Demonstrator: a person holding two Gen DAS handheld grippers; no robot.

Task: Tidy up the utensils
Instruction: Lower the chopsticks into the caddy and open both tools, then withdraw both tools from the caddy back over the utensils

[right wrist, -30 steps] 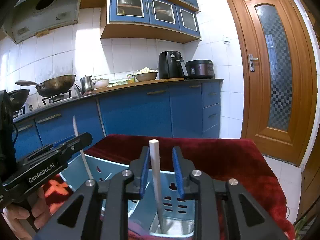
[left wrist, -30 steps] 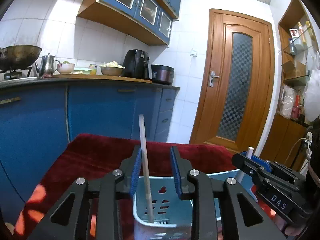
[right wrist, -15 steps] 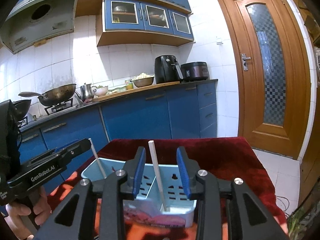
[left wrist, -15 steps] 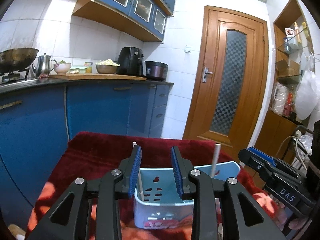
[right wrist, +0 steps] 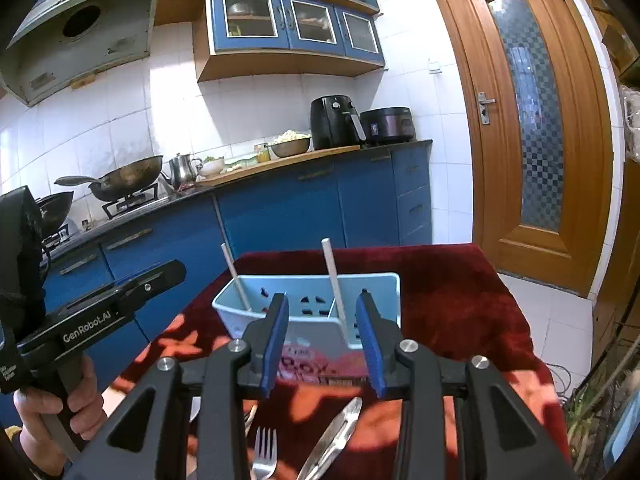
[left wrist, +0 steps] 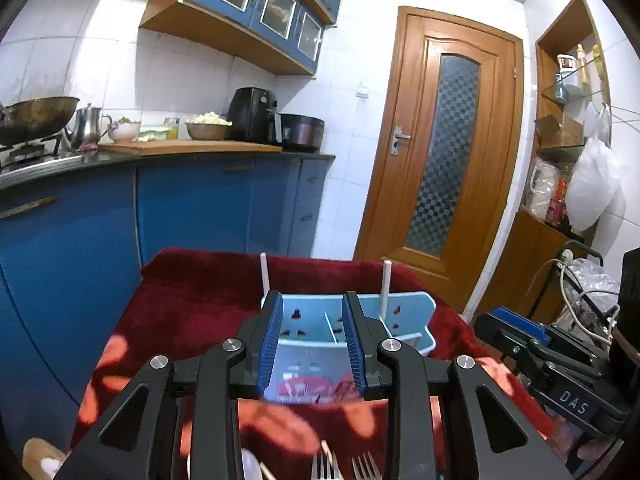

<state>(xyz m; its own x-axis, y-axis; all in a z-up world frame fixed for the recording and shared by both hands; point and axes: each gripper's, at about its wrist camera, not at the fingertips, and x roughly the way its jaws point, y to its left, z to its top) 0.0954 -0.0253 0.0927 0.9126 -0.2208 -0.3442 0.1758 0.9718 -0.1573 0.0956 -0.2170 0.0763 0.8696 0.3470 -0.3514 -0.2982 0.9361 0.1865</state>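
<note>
A light blue utensil caddy (left wrist: 348, 320) (right wrist: 308, 312) stands on the red cloth. Two white-handled utensils stand upright in it, one at the left (left wrist: 264, 276) (right wrist: 236, 276) and one at the right (left wrist: 385, 286) (right wrist: 334, 280). My left gripper (left wrist: 312, 340) is open and empty, pulled back from the caddy. My right gripper (right wrist: 322, 340) is open and empty, also short of the caddy. Forks (left wrist: 324, 466) (right wrist: 264, 456) and a metal spoon (right wrist: 332, 436) lie on the cloth below the grippers.
The red patterned cloth (right wrist: 460, 292) covers a small table. Blue kitchen cabinets (left wrist: 192, 208) and a counter with a wok (right wrist: 120, 178), kettle and appliances stand behind. A wooden door (left wrist: 440, 152) is at the right. Cables and bags (left wrist: 588, 192) lie at the far right.
Both grippers let go of the white-handled utensils, which now stand in the caddy, and drew back and up from it. Forks and a spoon came into view below.
</note>
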